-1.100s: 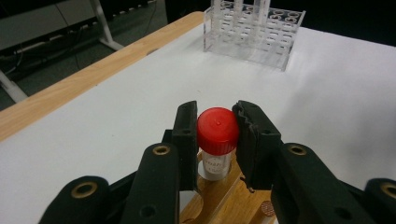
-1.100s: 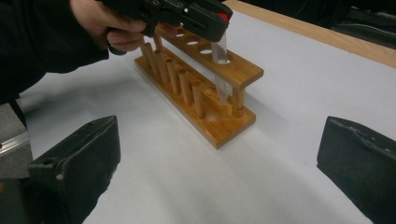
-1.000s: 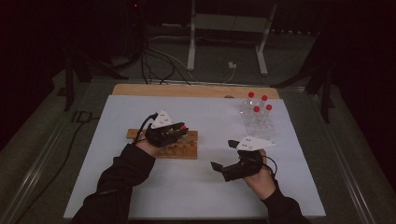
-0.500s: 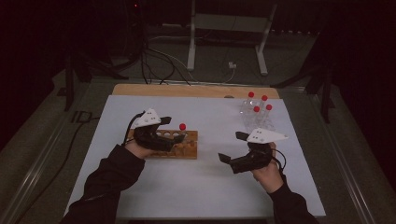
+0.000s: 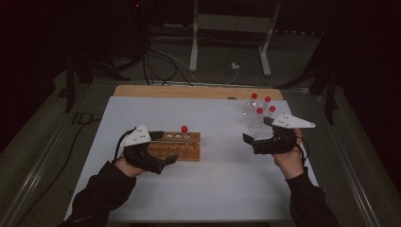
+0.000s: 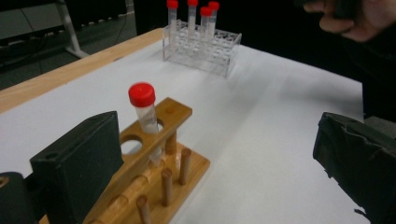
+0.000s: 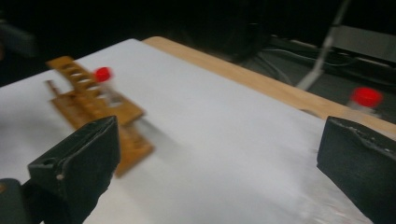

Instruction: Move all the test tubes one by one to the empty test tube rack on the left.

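A white table (image 5: 208,184) carries a wooden rack (image 5: 177,146) (and a clear rack (image 5: 255,124)).

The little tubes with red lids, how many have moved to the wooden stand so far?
One tube stands in the wooden rack. The left gripper is open, its jaws having just been opening, with nothing between them. The right gripper, open, is beside the clear rack, where four tubes wait.

Sleeves: dark, long, reaching to the wrists
Left gripper (image 5: 165,161): black body, pale three-cornered plate on top (small dark holes in it)
Right gripper (image 5: 249,140): black, same plate, black cable
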Available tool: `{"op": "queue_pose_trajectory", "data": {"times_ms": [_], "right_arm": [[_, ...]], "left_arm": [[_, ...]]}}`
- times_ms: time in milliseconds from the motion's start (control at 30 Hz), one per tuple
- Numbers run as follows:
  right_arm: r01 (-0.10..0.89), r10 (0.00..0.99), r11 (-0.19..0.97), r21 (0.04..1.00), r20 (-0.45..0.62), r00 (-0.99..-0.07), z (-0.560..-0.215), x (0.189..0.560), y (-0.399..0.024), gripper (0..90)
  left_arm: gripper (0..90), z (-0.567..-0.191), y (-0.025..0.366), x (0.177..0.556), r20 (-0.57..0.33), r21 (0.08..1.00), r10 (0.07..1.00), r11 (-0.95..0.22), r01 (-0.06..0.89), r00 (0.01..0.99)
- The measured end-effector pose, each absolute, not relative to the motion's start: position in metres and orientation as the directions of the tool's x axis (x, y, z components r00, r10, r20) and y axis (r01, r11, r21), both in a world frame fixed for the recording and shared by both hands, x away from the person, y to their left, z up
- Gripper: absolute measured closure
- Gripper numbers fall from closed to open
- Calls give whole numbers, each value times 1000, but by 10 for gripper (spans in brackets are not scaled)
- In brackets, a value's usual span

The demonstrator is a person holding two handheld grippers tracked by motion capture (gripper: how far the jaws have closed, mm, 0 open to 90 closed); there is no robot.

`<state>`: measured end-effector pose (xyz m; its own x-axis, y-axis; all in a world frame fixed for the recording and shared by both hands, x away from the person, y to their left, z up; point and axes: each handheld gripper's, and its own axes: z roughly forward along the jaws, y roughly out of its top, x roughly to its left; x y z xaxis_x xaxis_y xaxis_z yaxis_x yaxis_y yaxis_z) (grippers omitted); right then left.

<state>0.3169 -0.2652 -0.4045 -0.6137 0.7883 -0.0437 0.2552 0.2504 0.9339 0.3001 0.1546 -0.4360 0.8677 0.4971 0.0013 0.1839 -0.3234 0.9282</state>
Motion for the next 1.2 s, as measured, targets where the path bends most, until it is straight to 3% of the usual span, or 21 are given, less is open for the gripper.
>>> {"op": "queue_pose_trajectory", "data": {"times_ms": [267,333,433,967,1200], "right_arm": [[295,851,237,926,-51,-523,-413,335,-286,0],[307,863,236,922,-54,-502,-418,340,-288,57],[331,880,230,915,-49,-473,-426,350,-290,69],[426,928,199,883,-30,-372,-454,393,-296,462],[457,939,207,865,-44,-342,-458,408,-297,565]], "left_arm": [[21,-444,154,289,11,928,489,-329,174,872],[21,-446,153,287,5,928,485,-328,177,874],[21,-448,153,286,7,929,485,-326,173,875],[21,-454,154,288,-2,922,483,-338,188,876],[21,-454,155,288,-2,922,484,-337,189,875]]}}
